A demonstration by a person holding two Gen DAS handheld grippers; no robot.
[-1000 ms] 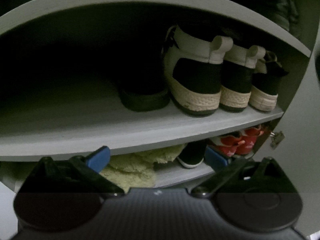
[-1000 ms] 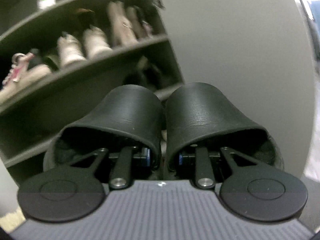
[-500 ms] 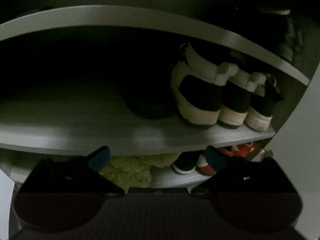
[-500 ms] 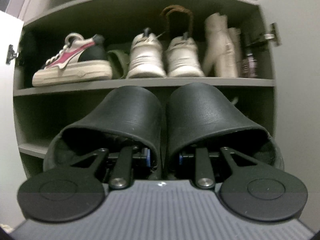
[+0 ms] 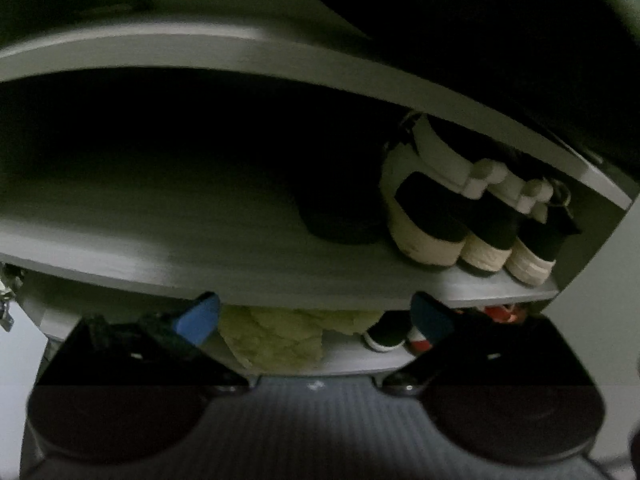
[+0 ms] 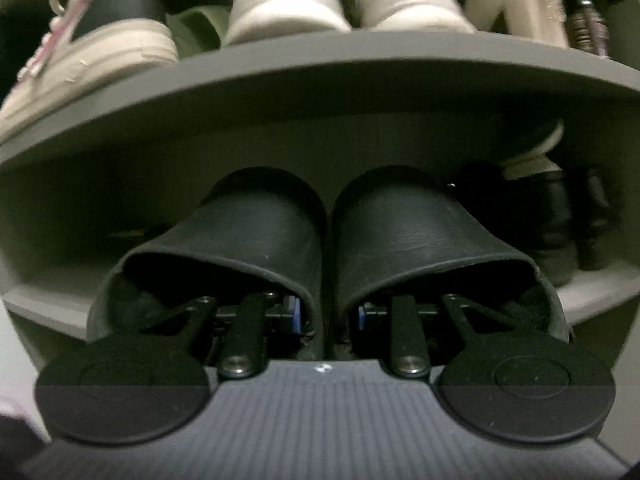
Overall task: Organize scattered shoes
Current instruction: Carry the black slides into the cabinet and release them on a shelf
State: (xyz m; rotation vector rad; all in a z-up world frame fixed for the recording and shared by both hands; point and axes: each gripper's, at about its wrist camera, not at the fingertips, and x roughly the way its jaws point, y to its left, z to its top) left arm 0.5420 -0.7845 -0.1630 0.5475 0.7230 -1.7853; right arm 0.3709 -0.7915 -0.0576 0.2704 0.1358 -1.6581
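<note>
My right gripper [image 6: 327, 315] is shut on a pair of black slippers [image 6: 276, 232], one finger inside each, pinching their inner walls together. The slippers point toes first into the opening of the grey cabinet's middle shelf [image 6: 600, 296], close to its front edge. In the left wrist view my left gripper [image 5: 314, 318] stands open, its blue pads [image 5: 198, 318] wide apart with nothing between them. It hangs in front of a dim shelf board [image 5: 200, 256] whose left part is bare.
On the shelf above [image 6: 320, 80] stand white sneakers [image 6: 284, 0], a pink-and-black sneaker [image 6: 100, 40] and a beige boot [image 6: 516, 0]. Black boots [image 6: 552, 220] stand on the middle shelf's right. The left view shows black-and-white shoes [image 5: 460, 216], with green fluffy slippers [image 5: 280, 336] and red shoes [image 5: 500, 314] below.
My right gripper has swung with the slippers from the cabinet's side to face it, then closed in on the middle shelf. The left view has rolled a little and darkened.
</note>
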